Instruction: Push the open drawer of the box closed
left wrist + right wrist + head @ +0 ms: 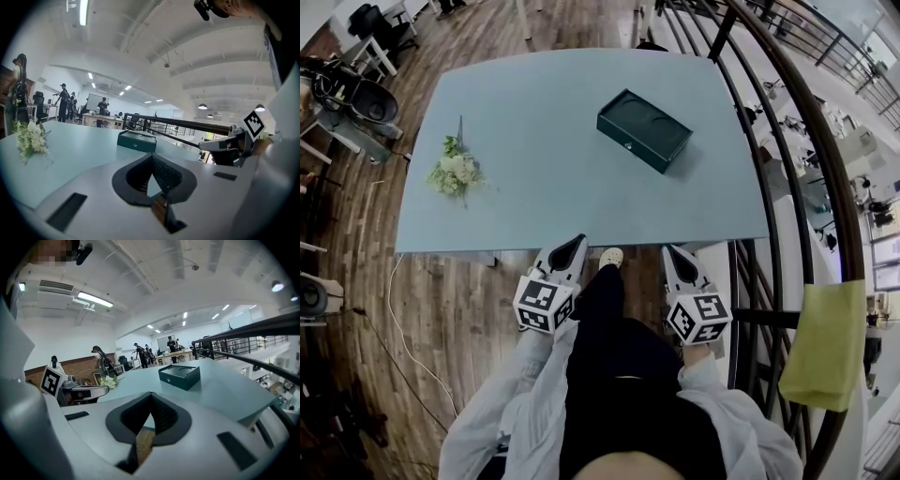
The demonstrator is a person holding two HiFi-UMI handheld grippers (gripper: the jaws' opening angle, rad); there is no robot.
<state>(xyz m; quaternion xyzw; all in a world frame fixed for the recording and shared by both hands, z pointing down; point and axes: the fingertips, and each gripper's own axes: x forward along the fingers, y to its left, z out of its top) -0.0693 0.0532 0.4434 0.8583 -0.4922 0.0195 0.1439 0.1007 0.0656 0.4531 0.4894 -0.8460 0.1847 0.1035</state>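
A dark green box point(644, 129) lies on the pale blue table point(534, 206), towards its far right. Its near side carries a small round knob, and the drawer front looks flush with the box. The box also shows ahead in the left gripper view point(137, 140) and in the right gripper view point(179, 376). My left gripper point(577, 243) and right gripper point(668, 251) hover side by side at the table's near edge, well short of the box. On each the jaws meet at the tip with nothing between them point(151, 153) point(151, 393).
A small bunch of white flowers point(455, 172) lies on the table's left part. A dark metal railing point(787, 141) curves along the right side, with a yellow-green bag point(830, 342) hanging on it. Chairs and desks stand on the wooden floor to the left.
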